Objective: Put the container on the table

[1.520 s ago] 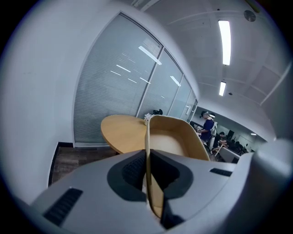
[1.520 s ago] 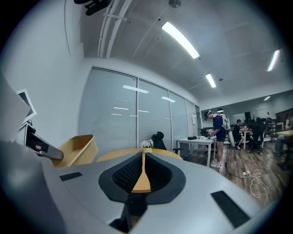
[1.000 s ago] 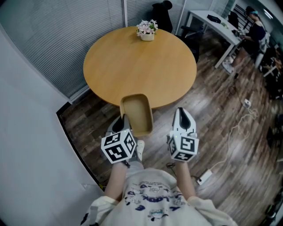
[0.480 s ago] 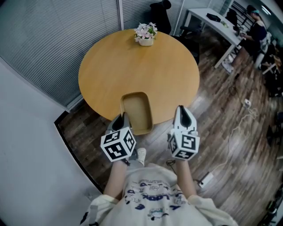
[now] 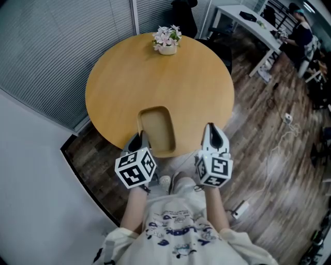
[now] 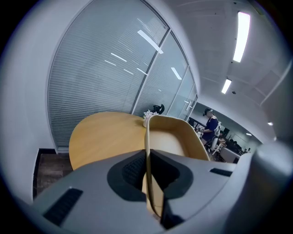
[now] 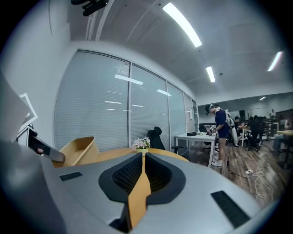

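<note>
A tan, rounded rectangular container (image 5: 156, 129) hangs over the near edge of the round wooden table (image 5: 155, 72). My left gripper (image 5: 138, 140) is shut on its near left wall, and in the left gripper view that thin wall (image 6: 147, 151) runs between the jaws of the left gripper (image 6: 147, 171). Whether the container rests on the tabletop I cannot tell. My right gripper (image 5: 213, 132) is shut and empty, held to the right of the container at the table's edge. The right gripper view has the right gripper (image 7: 142, 176) level with the tabletop and the container (image 7: 78, 151) to its left.
A small pot of flowers (image 5: 166, 39) stands at the table's far edge. A blind-covered glass wall (image 5: 51, 46) runs to the left and behind. A dark chair (image 5: 182, 10), a white desk (image 5: 248, 23) and a person (image 5: 299, 31) are beyond. Cables (image 5: 284, 140) lie on the wood floor.
The person has stepped toward the table. Both grippers and the container have moved forward, so the container now lies more over the tabletop than before.
</note>
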{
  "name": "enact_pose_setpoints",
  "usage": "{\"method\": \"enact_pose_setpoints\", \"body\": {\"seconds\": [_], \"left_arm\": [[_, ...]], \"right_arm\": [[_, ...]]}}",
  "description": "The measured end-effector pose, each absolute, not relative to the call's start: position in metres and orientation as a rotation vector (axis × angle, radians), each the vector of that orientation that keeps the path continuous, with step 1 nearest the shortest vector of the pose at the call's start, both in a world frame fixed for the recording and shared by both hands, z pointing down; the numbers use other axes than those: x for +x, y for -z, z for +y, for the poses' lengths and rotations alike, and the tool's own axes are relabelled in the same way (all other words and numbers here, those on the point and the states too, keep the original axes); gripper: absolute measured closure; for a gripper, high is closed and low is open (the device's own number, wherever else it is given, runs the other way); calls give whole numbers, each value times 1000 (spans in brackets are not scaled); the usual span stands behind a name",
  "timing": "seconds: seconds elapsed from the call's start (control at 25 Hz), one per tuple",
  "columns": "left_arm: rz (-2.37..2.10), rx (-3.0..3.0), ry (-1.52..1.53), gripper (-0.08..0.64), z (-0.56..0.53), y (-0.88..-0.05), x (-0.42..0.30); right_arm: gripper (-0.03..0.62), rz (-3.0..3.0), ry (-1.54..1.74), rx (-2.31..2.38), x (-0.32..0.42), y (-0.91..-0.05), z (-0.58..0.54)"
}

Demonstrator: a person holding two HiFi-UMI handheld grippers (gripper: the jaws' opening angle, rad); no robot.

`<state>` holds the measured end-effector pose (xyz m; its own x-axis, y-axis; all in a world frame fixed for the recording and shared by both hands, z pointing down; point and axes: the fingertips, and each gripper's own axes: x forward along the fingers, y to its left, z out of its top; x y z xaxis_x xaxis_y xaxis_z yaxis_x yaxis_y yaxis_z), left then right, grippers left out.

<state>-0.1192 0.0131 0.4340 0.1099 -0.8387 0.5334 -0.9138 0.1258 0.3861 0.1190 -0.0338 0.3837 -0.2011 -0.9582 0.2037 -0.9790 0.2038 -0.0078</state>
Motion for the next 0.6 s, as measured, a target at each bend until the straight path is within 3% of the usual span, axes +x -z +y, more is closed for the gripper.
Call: {"method": "enact_pose_setpoints", "body": {"seconds": [0.6], "left_arm": [[-1743, 1608, -155, 546, -82, -460, -127]], "right_arm": [[574, -2330, -251, 1801, 111, -409, -148]]}}
